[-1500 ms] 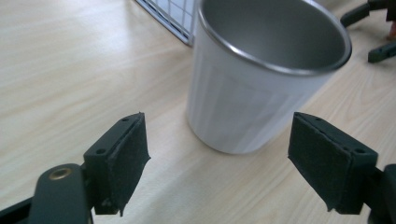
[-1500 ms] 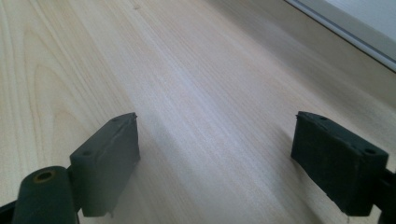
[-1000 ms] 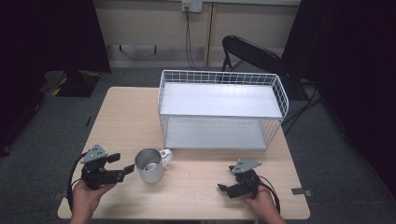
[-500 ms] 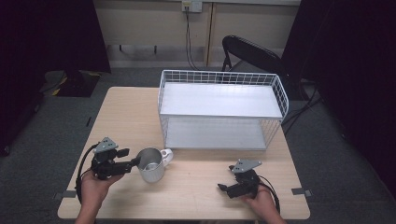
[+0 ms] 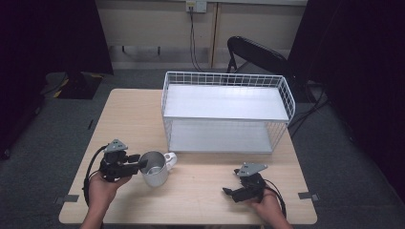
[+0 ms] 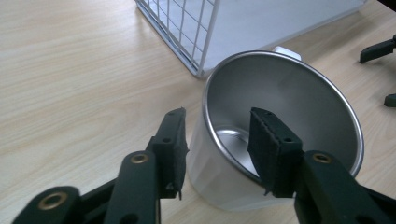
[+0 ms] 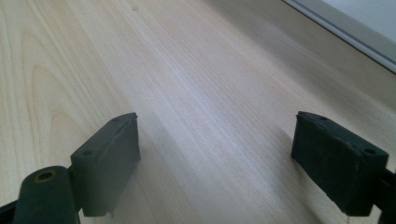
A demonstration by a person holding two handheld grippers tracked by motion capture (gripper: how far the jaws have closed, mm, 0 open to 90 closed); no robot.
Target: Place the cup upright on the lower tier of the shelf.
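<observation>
The left gripper (image 5: 141, 163) is partly spread, its 2 jaws straddling the near wall of the metal cup (image 5: 154, 168): in the left gripper view (image 6: 219, 140) one jaw sits outside the wall and the other inside the rim (image 6: 280, 112), both close to the metal, though whether they press on it cannot be told. The cup stands upright on the wooden table (image 5: 129, 114), near the front left, with its white handle (image 5: 170, 159) turned toward the wire basket (image 5: 224, 112).

The right gripper (image 5: 228, 192) rests low at the front right, its jaws spread wide over bare wood with nothing between them, as the right gripper view (image 7: 224, 158) shows.

Open tabletop lies between the 2 grippers and to the left of the cup. The basket, with 2 white shelves, takes up the back middle and right of the table, and its front corner (image 6: 198, 70) stands just beyond the cup. A black chair (image 5: 255, 52) sits behind the table.
</observation>
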